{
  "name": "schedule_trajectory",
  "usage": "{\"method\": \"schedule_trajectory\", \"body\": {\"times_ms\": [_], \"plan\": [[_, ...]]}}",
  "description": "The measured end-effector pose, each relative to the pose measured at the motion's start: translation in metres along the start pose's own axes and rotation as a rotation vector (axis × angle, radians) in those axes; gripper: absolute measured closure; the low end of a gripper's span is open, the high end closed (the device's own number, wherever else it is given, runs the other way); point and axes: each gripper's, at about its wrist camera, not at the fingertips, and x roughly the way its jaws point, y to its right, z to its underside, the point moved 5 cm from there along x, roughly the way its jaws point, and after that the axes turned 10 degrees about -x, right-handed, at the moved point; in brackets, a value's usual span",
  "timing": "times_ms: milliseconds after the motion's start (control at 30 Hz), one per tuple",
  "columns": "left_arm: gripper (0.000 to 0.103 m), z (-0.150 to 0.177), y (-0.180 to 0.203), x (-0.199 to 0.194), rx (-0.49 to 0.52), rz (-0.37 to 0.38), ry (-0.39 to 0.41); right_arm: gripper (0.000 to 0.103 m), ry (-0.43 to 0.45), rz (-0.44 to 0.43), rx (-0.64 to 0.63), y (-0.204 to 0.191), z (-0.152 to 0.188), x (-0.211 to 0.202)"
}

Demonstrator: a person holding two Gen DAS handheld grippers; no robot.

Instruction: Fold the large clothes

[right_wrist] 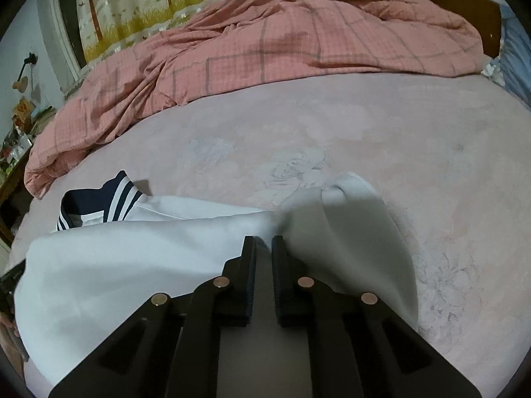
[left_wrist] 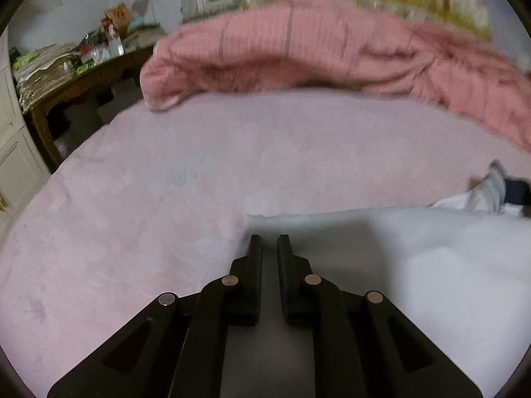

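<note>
Two tools gripped the white garment (left_wrist: pixel 415 258) on the bed (left_wrist: pixel 149 215): the left tool (left_wrist: pixel 268 243) was nearly shut on its corner, the right tool (right_wrist: pixel 264 245) nearly shut on bunched cloth. Probably a fold was starting; next, both corners should travel together.

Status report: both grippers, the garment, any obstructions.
Left gripper and right gripper shut on white navy-collared garment. Garment bunched on pink bedsheet. Pink checked duvet behind, clear.
</note>
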Motion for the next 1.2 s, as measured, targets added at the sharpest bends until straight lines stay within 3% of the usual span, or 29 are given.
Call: {"method": "schedule_trajectory", "body": {"times_ms": [100, 167, 233, 400, 533, 633, 700, 867, 1000, 1200], "plan": [[0.088, -0.006, -0.003, -0.04, -0.002, 0.064, 0.148, 0.094, 0.035, 0.047, -0.011, -0.001, 0.0, -0.015], [0.086, -0.005, 0.009, -0.062, 0.061, 0.086, 0.238, 0.094, 0.065, 0.113, -0.046, -0.006, 0.002, -0.037], [0.086, 0.005, 0.027, -0.077, 0.122, 0.082, 0.273, 0.094, 0.096, 0.135, -0.112, -0.02, 0.007, -0.062], [0.086, 0.034, 0.067, -0.125, 0.181, 0.165, 0.256, 0.094, 0.105, -0.034, -0.087, -0.065, 0.028, -0.108], [0.086, 0.062, 0.084, -0.162, 0.208, 0.23, 0.198, 0.089, 0.09, -0.121, -0.169, -0.101, 0.04, -0.128], [0.085, 0.08, 0.088, -0.171, 0.21, 0.239, 0.178, 0.089, 0.06, -0.116, -0.221, -0.115, 0.05, -0.122], [0.085, 0.085, 0.086, -0.163, 0.182, 0.216, 0.161, 0.089, 0.014, -0.12, -0.17, -0.11, 0.055, -0.106], [0.085, 0.093, 0.074, -0.128, 0.088, 0.247, 0.007, 0.089, -0.109, -0.158, -0.072, -0.097, 0.068, -0.073], [0.086, 0.104, 0.084, -0.114, 0.139, 0.201, -0.055, 0.089, -0.128, -0.143, -0.087, -0.1, 0.073, -0.072], [0.086, 0.11, 0.086, -0.113, 0.168, 0.171, -0.054, 0.089, -0.11, -0.088, -0.144, -0.11, 0.075, -0.069]]}}
